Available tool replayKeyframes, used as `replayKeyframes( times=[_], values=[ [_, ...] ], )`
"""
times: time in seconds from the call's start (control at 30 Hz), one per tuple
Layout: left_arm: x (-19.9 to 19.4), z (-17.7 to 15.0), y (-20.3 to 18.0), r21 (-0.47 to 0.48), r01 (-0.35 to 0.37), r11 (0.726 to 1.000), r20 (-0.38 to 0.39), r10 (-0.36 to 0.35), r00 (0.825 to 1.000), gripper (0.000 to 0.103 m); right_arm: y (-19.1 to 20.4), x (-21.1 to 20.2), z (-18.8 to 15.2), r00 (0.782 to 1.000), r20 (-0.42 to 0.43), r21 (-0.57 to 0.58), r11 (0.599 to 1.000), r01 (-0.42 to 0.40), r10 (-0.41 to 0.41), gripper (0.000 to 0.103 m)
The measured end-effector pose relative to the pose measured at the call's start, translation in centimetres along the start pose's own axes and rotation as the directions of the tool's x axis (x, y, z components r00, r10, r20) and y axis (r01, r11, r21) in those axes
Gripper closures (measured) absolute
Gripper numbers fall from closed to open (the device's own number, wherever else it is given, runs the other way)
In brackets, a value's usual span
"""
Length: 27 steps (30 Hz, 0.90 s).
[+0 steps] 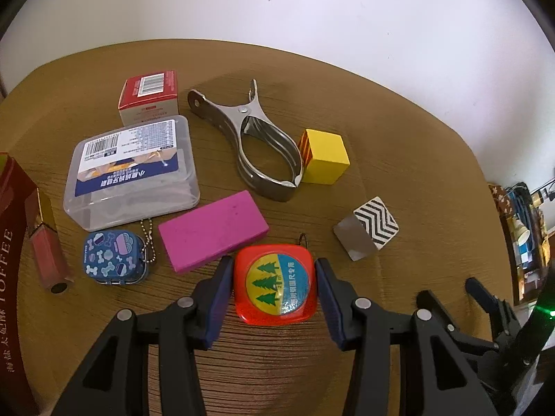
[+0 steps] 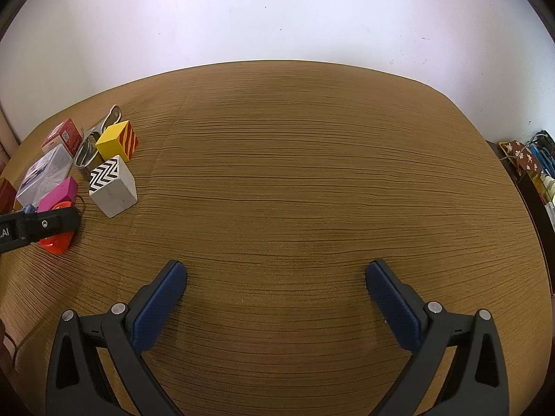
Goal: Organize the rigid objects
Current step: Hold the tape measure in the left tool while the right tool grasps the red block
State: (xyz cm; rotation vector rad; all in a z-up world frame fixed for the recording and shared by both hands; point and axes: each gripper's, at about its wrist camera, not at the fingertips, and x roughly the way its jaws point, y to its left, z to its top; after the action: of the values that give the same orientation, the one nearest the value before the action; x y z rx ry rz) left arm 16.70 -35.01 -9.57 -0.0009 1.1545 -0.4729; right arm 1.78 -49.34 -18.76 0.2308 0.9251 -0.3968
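Tape measure [image 1: 275, 286], red, sits clamped between the left claw [image 1: 274, 270] pads; right claw [image 2: 275, 274] stands apart over bare table [image 2: 312, 173].

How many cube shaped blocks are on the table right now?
2. The yellow cube sits touching the metal clamp's wide end; the zigzag cube stands apart, just beyond the red tape measure. None seem hidden.

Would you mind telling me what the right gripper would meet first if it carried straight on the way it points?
Probably only the bare table: the right gripper has open jaws angled down at empty wood, and the cluttered objects lie far off to its left.
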Motion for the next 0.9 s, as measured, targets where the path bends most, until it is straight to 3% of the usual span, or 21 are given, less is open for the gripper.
replayKeyframes(
  times=[0.27,0.53,0.7,0.9],
  values=[
    [-0.4,-0.3,0.2,0.017,-0.003,1.0,0.009,0.002,1.0,0.055,0.1,0.0,0.0,1.0,0.001,0.001,1.0,0.0,0.0,0.0],
    [-1.0,-0.6,1.2,0.026,0.064,0.998,0.004,-0.064,0.998,0.055,0.1,0.0,-0.1,1.0,0.001,0.002,1.0,0.0,0.0,0.0],
    [-1.1,-1.0,1.1,0.068,0.049,0.997,0.009,-0.05,0.999,0.055,0.1,0.0,0.0,1.0,0.001,0.002,1.0,0.0,0.0,0.0],
    [-1.4,-2.1,-0.1,0.123,-0.022,0.992,0.037,0.017,0.999,0.055,0.2,-0.1,-0.1,1.0,0.002,0.005,1.0,0.0,0.0,0.0]
  ],
)
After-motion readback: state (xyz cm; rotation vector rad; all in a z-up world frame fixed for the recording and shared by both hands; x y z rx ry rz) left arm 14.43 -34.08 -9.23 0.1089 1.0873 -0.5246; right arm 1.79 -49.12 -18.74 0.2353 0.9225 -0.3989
